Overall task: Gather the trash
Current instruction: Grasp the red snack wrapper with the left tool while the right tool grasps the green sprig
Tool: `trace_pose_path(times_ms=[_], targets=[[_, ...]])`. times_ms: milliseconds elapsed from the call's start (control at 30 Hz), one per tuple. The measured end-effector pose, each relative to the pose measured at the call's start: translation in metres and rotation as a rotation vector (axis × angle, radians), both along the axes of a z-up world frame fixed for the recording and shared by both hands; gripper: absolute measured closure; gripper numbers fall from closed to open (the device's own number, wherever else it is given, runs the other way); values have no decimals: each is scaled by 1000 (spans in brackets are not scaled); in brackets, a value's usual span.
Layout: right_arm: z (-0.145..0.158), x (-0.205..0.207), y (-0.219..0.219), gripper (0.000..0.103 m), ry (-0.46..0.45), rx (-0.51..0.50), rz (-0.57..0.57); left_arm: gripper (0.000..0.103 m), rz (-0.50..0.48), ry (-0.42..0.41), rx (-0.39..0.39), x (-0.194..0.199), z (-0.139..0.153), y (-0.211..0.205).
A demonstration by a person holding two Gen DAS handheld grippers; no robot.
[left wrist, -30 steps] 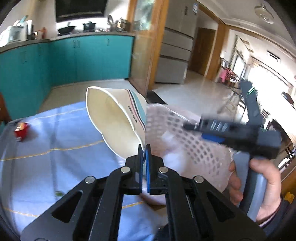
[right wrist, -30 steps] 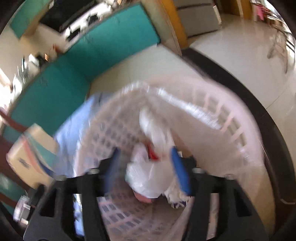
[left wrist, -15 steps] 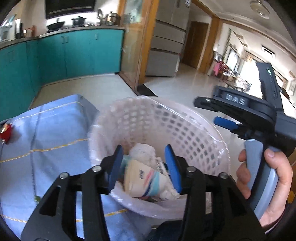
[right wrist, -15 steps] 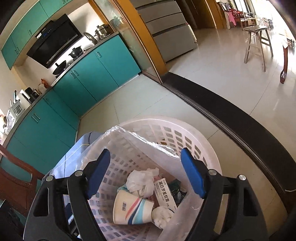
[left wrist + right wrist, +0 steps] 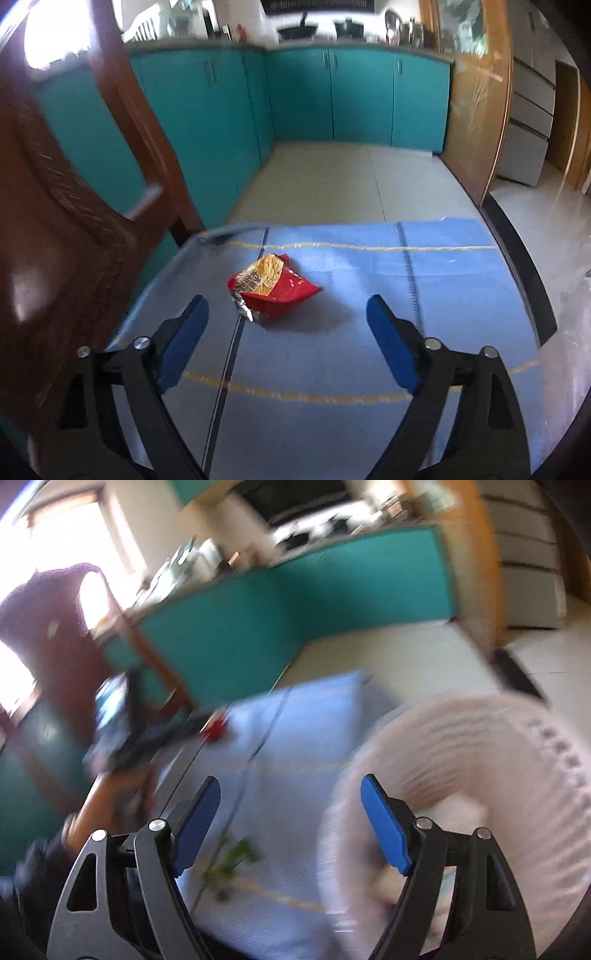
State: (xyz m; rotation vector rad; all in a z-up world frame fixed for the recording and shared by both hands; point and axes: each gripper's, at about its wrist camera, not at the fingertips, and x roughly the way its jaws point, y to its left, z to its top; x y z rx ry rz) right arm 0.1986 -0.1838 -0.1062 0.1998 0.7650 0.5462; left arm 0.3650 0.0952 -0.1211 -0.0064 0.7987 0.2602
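While both jaws wide, red wrapper (image 5: 275,291) lies flat, torn end pointing far-left.

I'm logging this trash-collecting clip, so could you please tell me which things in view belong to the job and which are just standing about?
Part of the job:
- red wrapper, crumpled on the blue tablecloth
- green scrap on the cloth
- white basket
- left gripper and right gripper, both open

Just around:
- wooden chair
- teal cabinets
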Motion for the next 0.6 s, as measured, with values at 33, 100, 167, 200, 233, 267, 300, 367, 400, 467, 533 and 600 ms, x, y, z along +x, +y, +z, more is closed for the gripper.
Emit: trace_pose_path(times_ms=[33, 100, 167, 200, 233, 267, 300, 367, 400, 467, 533, 600], targets=[[-5, -1, 18, 26, 6, -36, 46, 11, -8, 25, -38, 10, -6, 7], [-13, -2, 43, 26, 10, -104, 124, 10, 8, 54, -77, 26, -17, 20], [-22, -6, 65, 26, 16, -168, 175, 9, 10, 93, -78, 39, -30, 21], [-28, -5, 73, 26, 27, -190, 193, 9, 20, 108, -70, 45, -36, 23], [-33, -4, 79, 26, 43, -207, 208, 9, 30, 116, -68, 49, -41, 26], [-41, -2, 85, 26, 67, -219, 222, 15, 32, 117, -74, 51, -43, 29], [-47, 1, 88, 26, 91, -225, 231, 23, 31, 120, -91, 53, -46, 31], [-55, 2, 90, 26, 117, -230, 236, 58, 28, 142, -128, 54, -52, 35], [-57, 4, 88, 26, 125, -229, 231, 61, 29, 140, -123, 53, -53, 36], [-62, 7, 85, 26, 148, -214, 233, 69, 13, 118, -91, 46, -50, 34], [-66, 8, 87, 26, 166, -214, 252, 90, -5, 96, -91, 36, -46, 33], [-65, 5, 89, 26, 158, -237, 270, 90, -7, 63, -82, 24, -40, 33]])
